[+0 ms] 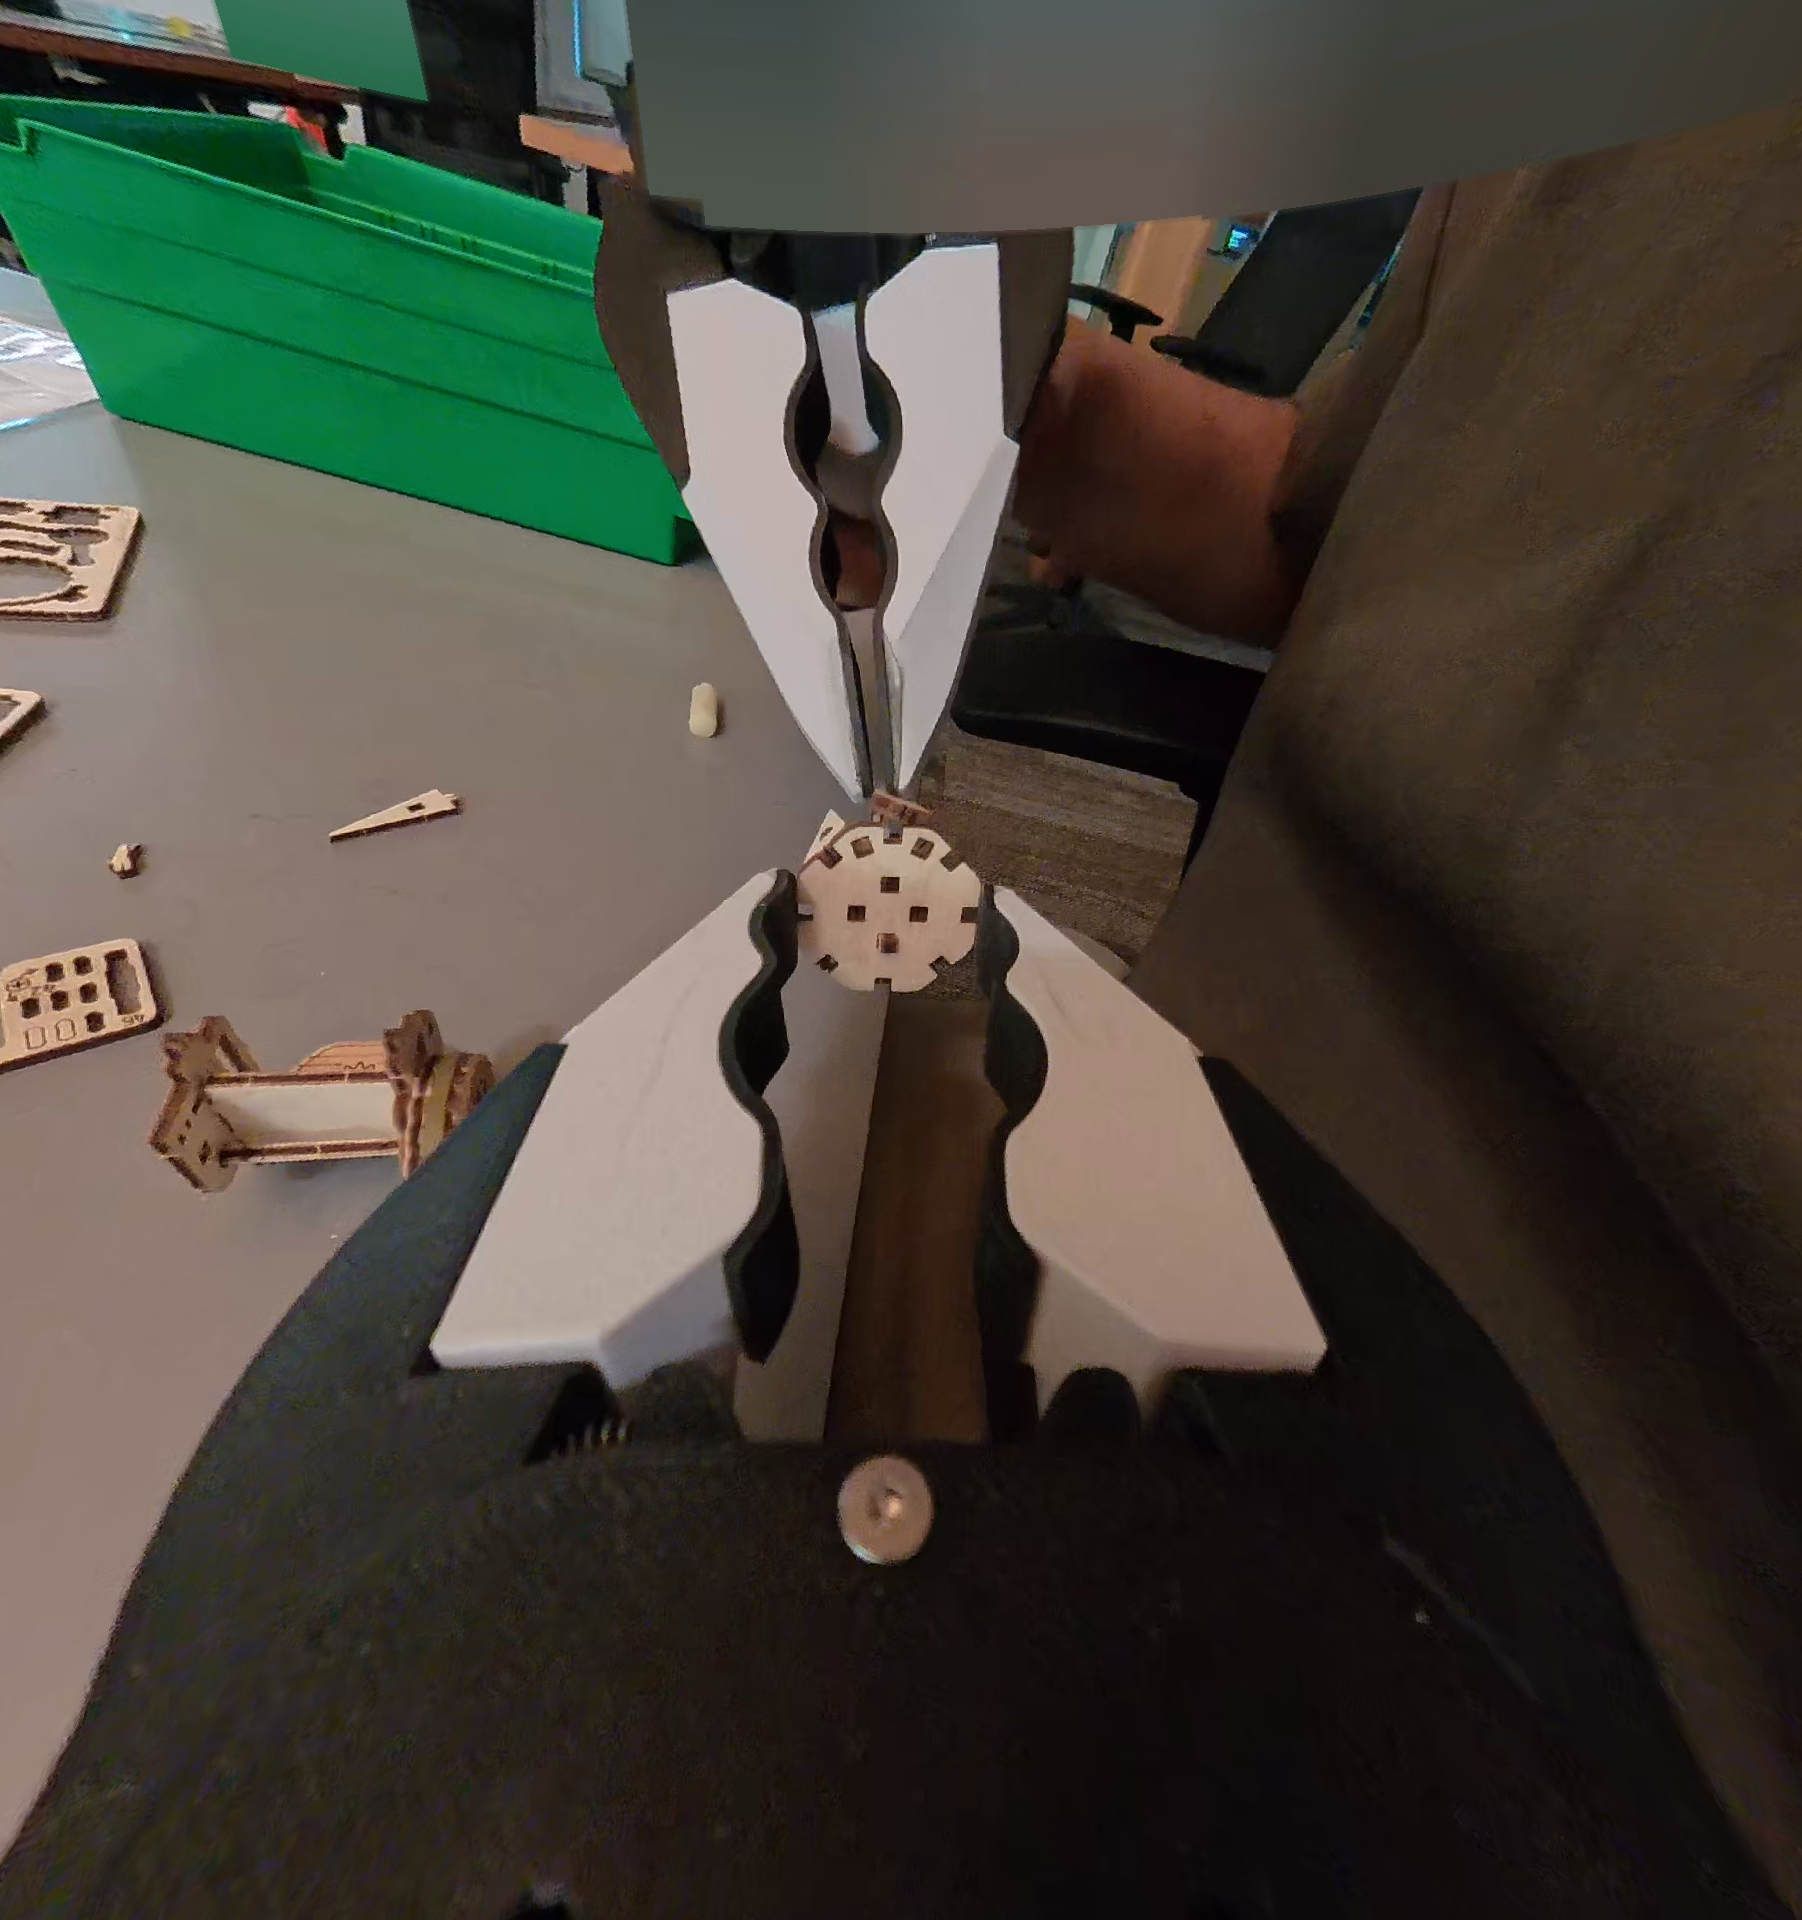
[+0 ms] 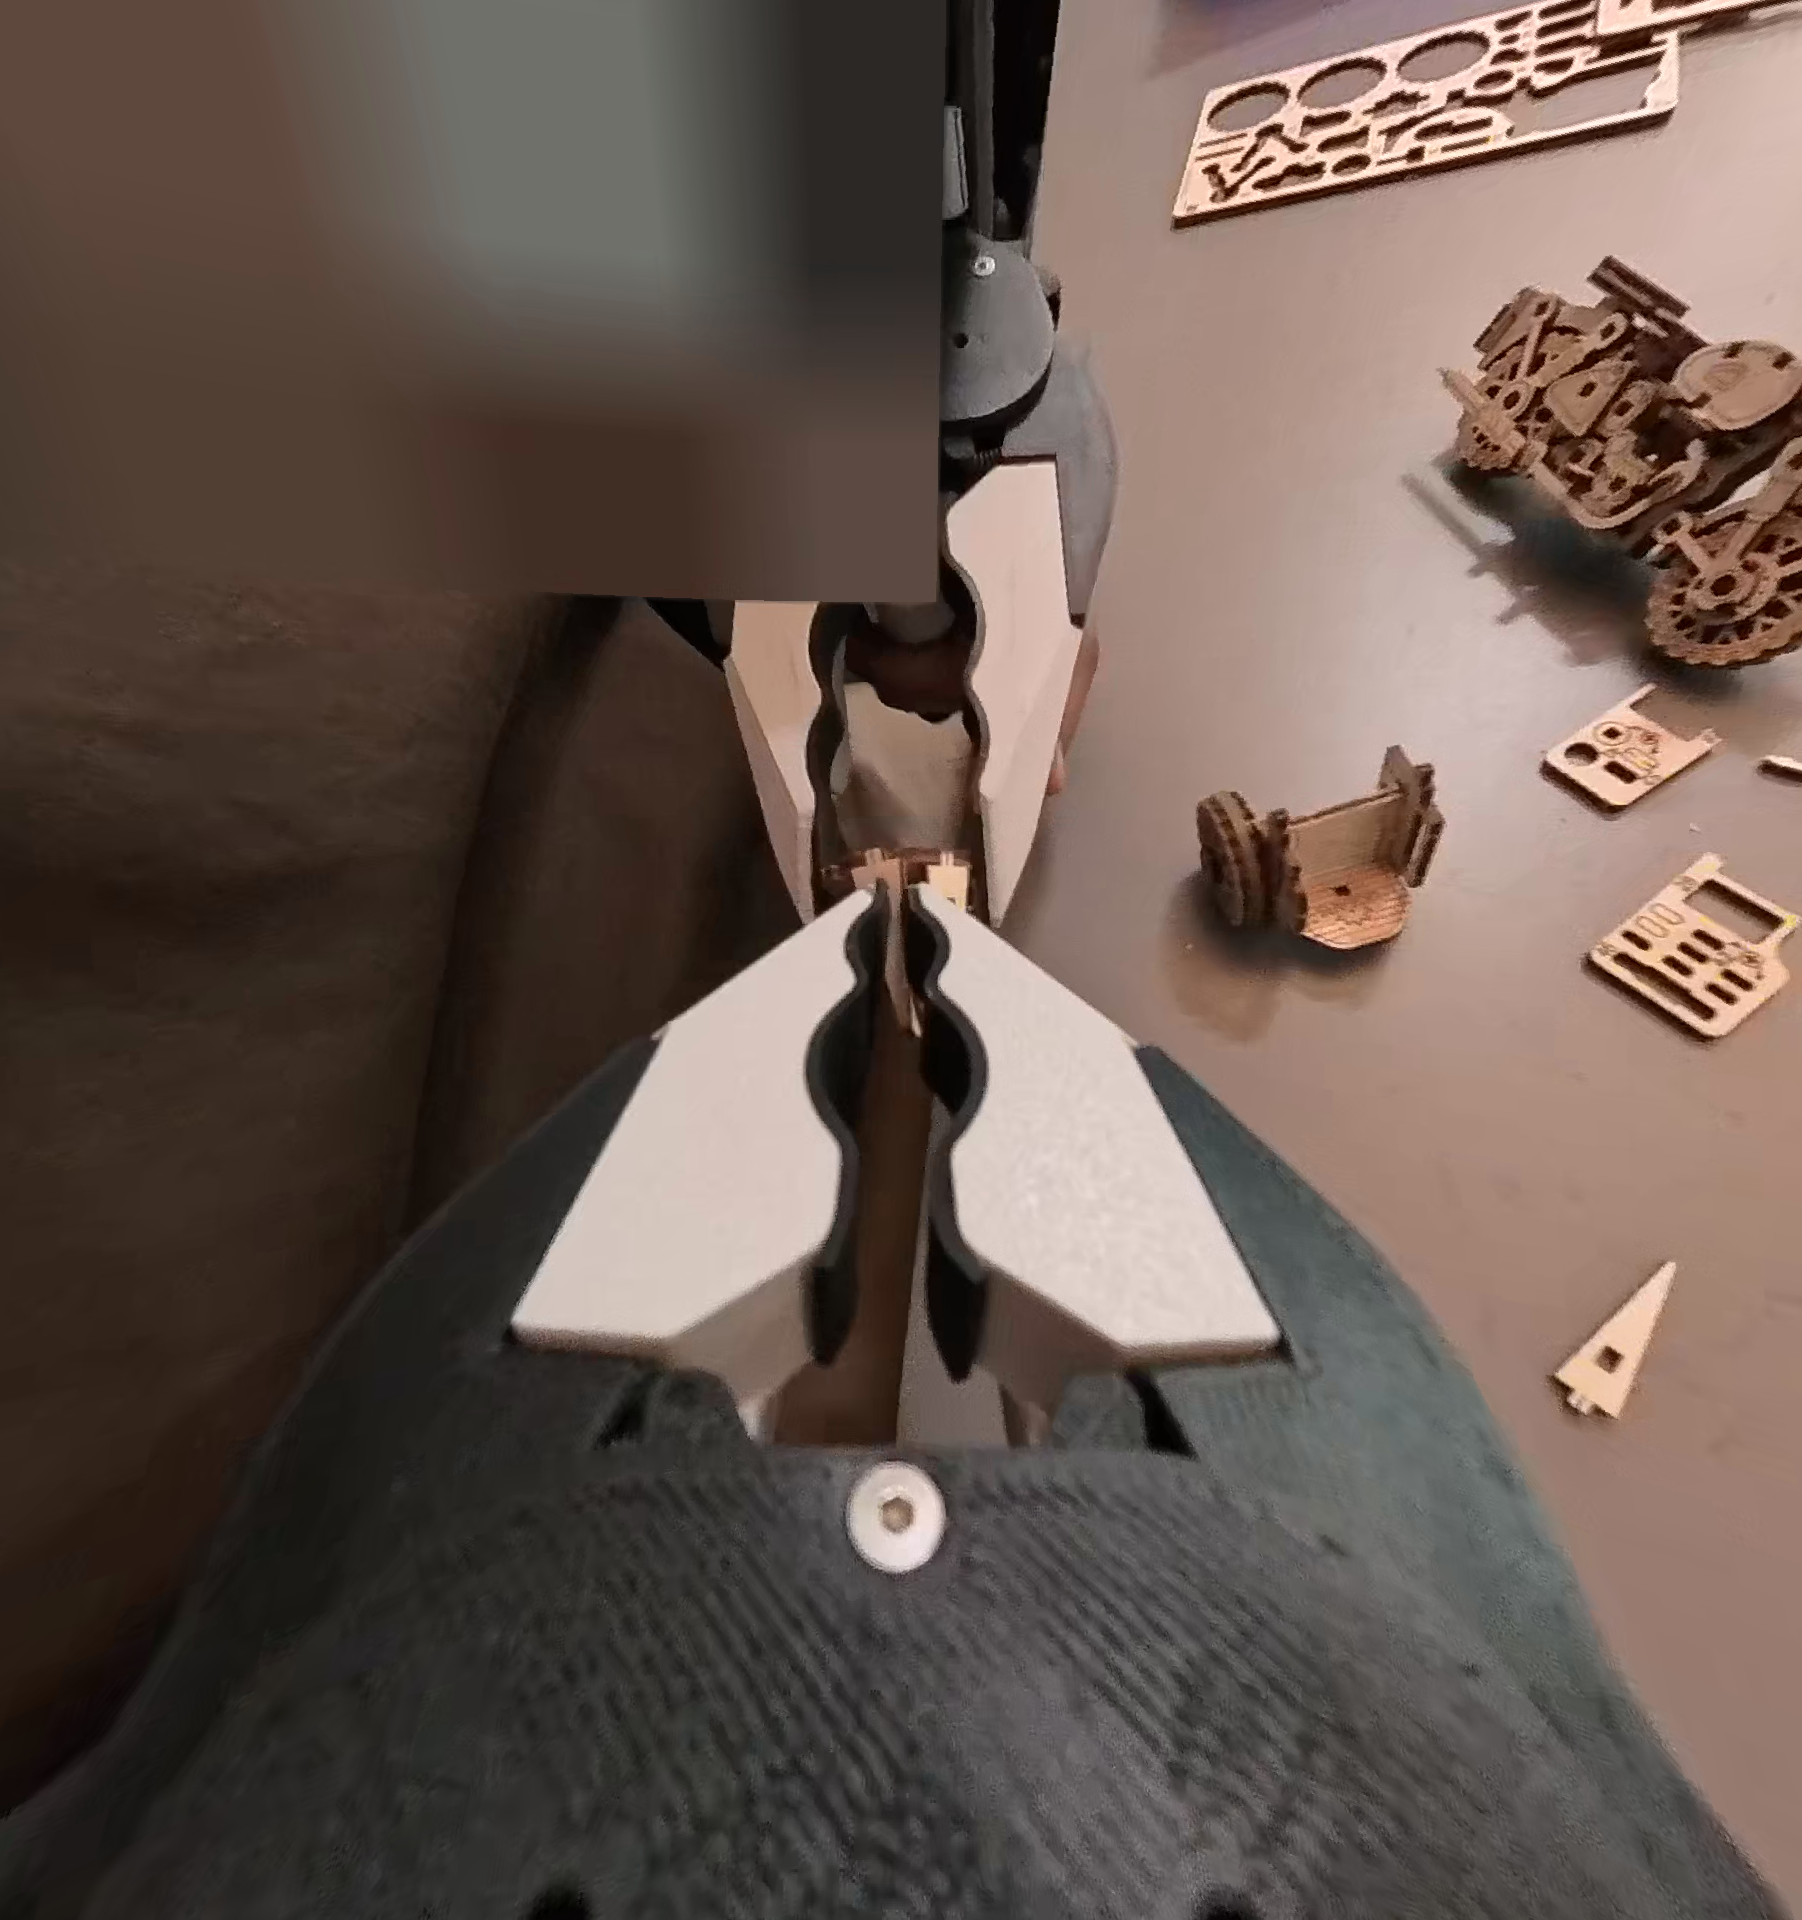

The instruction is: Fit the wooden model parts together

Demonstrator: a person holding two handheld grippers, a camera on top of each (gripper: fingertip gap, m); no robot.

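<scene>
My left gripper (image 1: 884,902) is shut on a round notched wooden disc (image 1: 892,906) with small square holes, held by its edges above the table edge. My right gripper (image 1: 881,784) comes in from above in the left wrist view, shut on a thin small wooden piece (image 1: 894,806) whose tip touches the disc's upper rim. In the right wrist view my right gripper (image 2: 897,904) pinches that thin piece (image 2: 895,961) edge-on. Facing it, the left gripper (image 2: 902,875) holds the disc (image 2: 876,864), seen edge-on.
On the grey table lie a wooden sub-assembly with a wheel (image 2: 1312,862), a wooden motorcycle model (image 2: 1686,457), cut-out part sheets (image 2: 1427,114), a triangular piece (image 2: 1619,1340), small perforated plates (image 2: 1697,961) and a white peg (image 1: 703,712). A green bin (image 1: 336,343) stands behind. A person's brown-clothed body (image 1: 1551,831) is close. The tips of both grippers are at nearly the same place.
</scene>
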